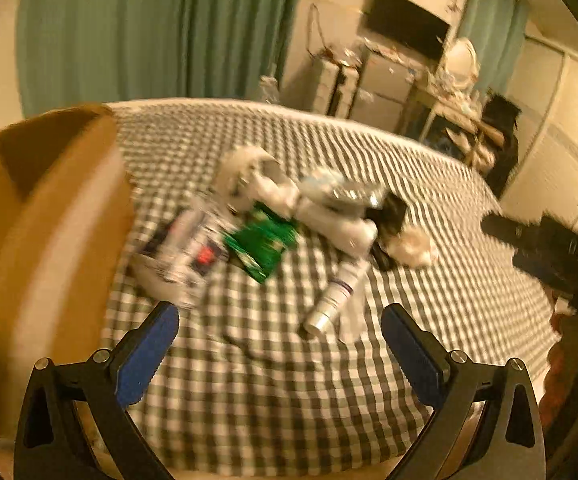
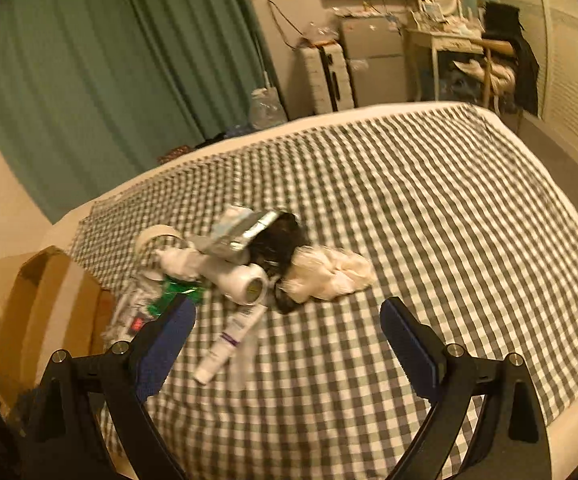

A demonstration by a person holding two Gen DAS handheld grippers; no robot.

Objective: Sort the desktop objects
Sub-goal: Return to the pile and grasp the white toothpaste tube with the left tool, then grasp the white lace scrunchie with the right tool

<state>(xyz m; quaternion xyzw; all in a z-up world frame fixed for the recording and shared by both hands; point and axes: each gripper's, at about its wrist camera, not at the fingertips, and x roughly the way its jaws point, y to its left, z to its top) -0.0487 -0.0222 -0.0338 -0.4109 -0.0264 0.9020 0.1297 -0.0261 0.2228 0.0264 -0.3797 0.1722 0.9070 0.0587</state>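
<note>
Both the left gripper (image 1: 280,326) and the right gripper (image 2: 287,322) hang spread wide and empty above the checked bedspread (image 2: 429,220), the slim white plastic tube (image 1: 335,294) lying just ahead, cap nearest, long axis pointing away toward the pile.

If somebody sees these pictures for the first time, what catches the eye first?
A heap of small clutter lies in the middle of a checked bedcover, with a green packet and a white tube at its near edge. A brown cardboard box stands at the left, beside the bed.
</note>
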